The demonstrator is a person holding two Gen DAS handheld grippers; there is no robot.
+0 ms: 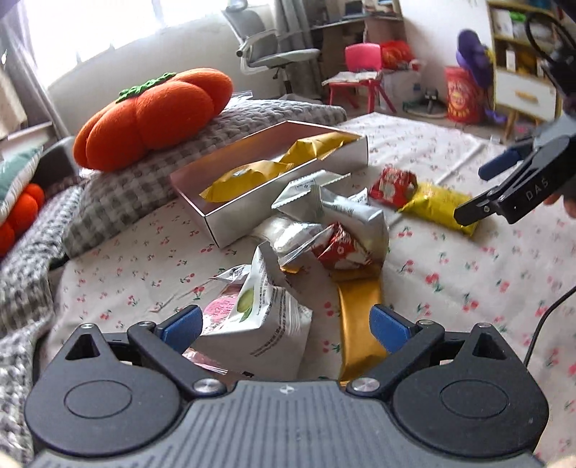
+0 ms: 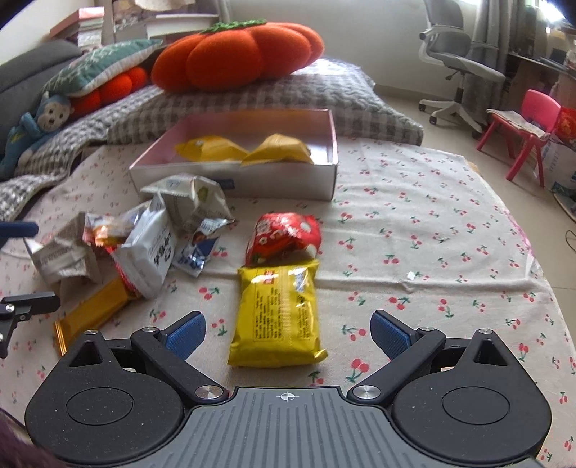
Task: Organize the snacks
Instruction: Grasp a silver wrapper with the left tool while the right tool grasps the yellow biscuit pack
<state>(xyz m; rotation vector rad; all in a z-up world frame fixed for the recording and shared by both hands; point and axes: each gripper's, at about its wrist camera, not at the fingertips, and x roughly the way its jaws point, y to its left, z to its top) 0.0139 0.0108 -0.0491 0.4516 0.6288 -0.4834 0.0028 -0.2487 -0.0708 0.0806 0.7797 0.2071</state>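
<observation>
Yellow packets (image 2: 244,149): two, boxed.

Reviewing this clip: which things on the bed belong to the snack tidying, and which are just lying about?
Part of the job:
- open box, two yellow packets inside
- yellow packet
- red packet
- heap of silver and white packets
- gold bar

Just lying about:
- pumpkin cushion
- checked blanket
- monkey toy

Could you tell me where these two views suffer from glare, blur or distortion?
Left wrist: window blown out white, right gripper motion-blurred, bed edges bowed by the fisheye. Right wrist: even daylight, yellow packet slightly smeared, box sharp, edges curved.
</observation>
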